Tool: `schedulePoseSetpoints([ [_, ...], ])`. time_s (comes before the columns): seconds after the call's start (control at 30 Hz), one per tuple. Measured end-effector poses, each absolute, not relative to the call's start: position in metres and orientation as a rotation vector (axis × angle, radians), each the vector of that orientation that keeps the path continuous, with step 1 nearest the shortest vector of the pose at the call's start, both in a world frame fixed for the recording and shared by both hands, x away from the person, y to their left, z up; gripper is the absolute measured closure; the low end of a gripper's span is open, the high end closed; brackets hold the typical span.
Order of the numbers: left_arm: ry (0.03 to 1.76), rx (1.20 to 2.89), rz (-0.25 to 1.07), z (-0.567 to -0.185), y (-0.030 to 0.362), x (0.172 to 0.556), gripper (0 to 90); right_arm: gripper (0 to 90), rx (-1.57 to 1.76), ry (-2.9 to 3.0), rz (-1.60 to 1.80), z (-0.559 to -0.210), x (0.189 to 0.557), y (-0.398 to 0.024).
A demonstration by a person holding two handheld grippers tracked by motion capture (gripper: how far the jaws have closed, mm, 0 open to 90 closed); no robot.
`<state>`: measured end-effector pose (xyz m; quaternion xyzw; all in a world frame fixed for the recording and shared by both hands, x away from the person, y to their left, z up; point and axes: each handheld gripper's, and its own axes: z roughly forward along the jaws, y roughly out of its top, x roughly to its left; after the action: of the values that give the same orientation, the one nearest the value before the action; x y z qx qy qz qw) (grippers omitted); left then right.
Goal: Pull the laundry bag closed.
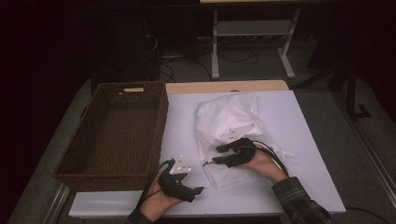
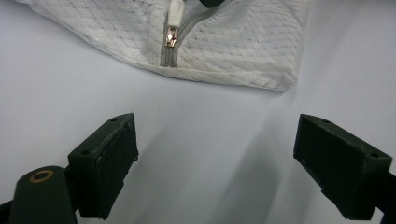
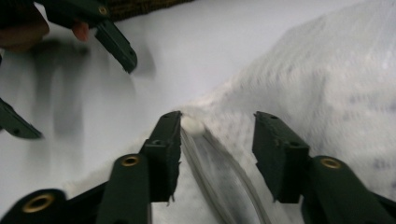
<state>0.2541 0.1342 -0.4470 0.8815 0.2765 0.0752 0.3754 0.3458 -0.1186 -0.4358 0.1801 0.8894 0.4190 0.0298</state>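
A white mesh bag [image 1: 229, 116] lies flat on the white table [image 1: 303, 140]. Its grey zipper [image 3: 210, 172] runs between the jaws of my right gripper [image 3: 217, 123], which stand apart over the bag's near part without pressing on it. The zipper's white pull [image 3: 192, 125] sits at the tip of the left jaw. In the high view the right gripper [image 1: 215, 155] rests over the bag and points left. My left gripper [image 1: 196, 192] hovers near the table's front edge, open wide with nothing between its fingers. From the left gripper [image 2: 215, 140], the bag's corner [image 2: 243, 42] and the metal slider [image 2: 171, 35] lie ahead.
A brown wicker basket [image 1: 112, 173], with nothing in it, stands at the table's left, right beside my left hand. Bare table lies right of the bag. The left gripper [image 3: 84, 100] appears beyond the bag's edge in the right gripper view.
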Motion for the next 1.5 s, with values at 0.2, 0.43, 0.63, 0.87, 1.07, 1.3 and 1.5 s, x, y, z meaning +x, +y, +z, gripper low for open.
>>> schedulePoseSetpoints([
  [0.2, 0.710, 2.258, 0.189, -0.448, 0.133, 0.254, 13.1, 39.6, 0.480, 2.813, 1.248, -0.454, 0.352, -0.111],
  [0.43, 0.725, 2.251, 0.187, -0.448, 0.133, 0.257, 13.2, 59.0, 0.420, 2.742, 1.192, -0.456, 0.348, -0.112],
  [0.63, 0.740, 2.252, 0.178, -0.447, 0.125, 0.262, 15.0, 84.8, 0.498, 2.723, 1.244, -0.459, 0.354, -0.117],
  [0.87, 0.789, 2.231, 0.194, -0.444, 0.116, 0.281, 19.7, 88.8, 0.567, 2.734, 1.320, -0.460, 0.360, -0.122],
  [1.07, 0.846, 2.175, 0.202, -0.440, 0.109, 0.297, 25.6, 89.2, 0.553, 2.726, 1.384, -0.453, 0.356, -0.122],
  [1.3, 0.867, 2.191, 0.169, -0.447, 0.103, 0.308, 41.1, 89.1, 0.526, 2.724, 1.391, -0.448, 0.351, -0.124],
  [1.5, 0.841, 2.229, 0.242, -0.448, 0.101, 0.306, 51.2, 89.1, 0.525, 2.741, 1.355, -0.448, 0.345, -0.125],
])
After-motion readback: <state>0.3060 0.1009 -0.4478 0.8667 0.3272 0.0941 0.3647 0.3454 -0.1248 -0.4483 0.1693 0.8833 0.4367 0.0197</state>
